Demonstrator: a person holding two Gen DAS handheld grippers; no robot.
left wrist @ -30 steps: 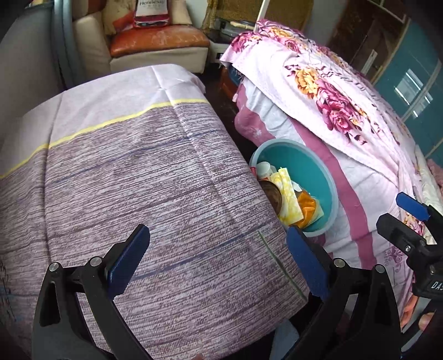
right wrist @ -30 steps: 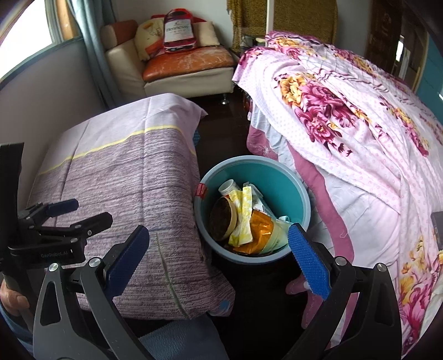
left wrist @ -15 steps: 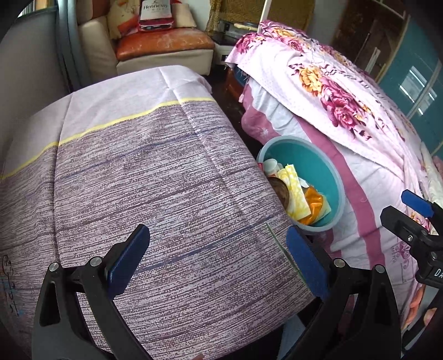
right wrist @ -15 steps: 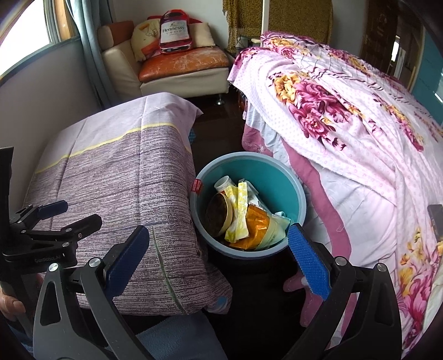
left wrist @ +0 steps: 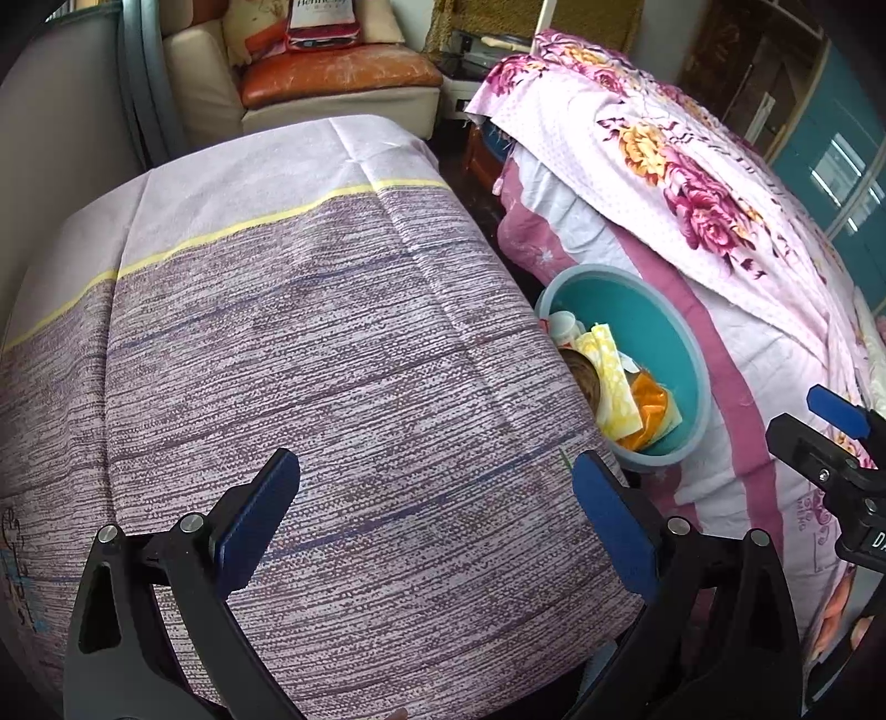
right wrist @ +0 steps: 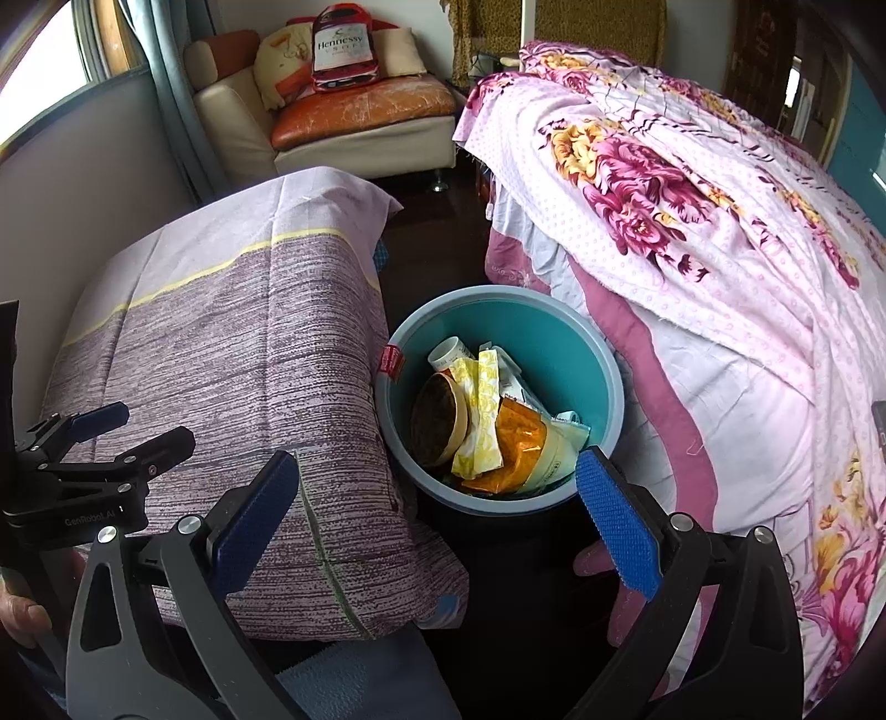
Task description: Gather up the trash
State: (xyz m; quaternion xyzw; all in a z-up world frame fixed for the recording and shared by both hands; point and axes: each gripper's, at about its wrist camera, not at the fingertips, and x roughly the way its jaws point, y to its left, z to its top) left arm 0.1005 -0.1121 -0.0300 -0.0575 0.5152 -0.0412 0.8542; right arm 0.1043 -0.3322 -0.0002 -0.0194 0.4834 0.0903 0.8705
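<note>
A teal bin (right wrist: 576, 343) stands on the floor between the cloth-covered table and the bed; it also shows in the left wrist view (left wrist: 664, 332). It holds trash: a brown round lid (right wrist: 440, 423), yellow wrappers (right wrist: 479, 410), an orange packet (right wrist: 518, 437) and a white cup (right wrist: 448, 351). My left gripper (left wrist: 437, 520) is open and empty above the table. My right gripper (right wrist: 437, 520) is open and empty, just in front of and above the bin.
The table wears a purple striped cloth (left wrist: 310, 354) with a yellow line. A bed with a pink floral quilt (right wrist: 692, 194) lies to the right. A sofa (right wrist: 354, 127) with a red bag (right wrist: 340, 47) stands at the back.
Both grippers have drawn back a little; the bin and table sit slightly farther off and lower in view. Both stay open and empty.
</note>
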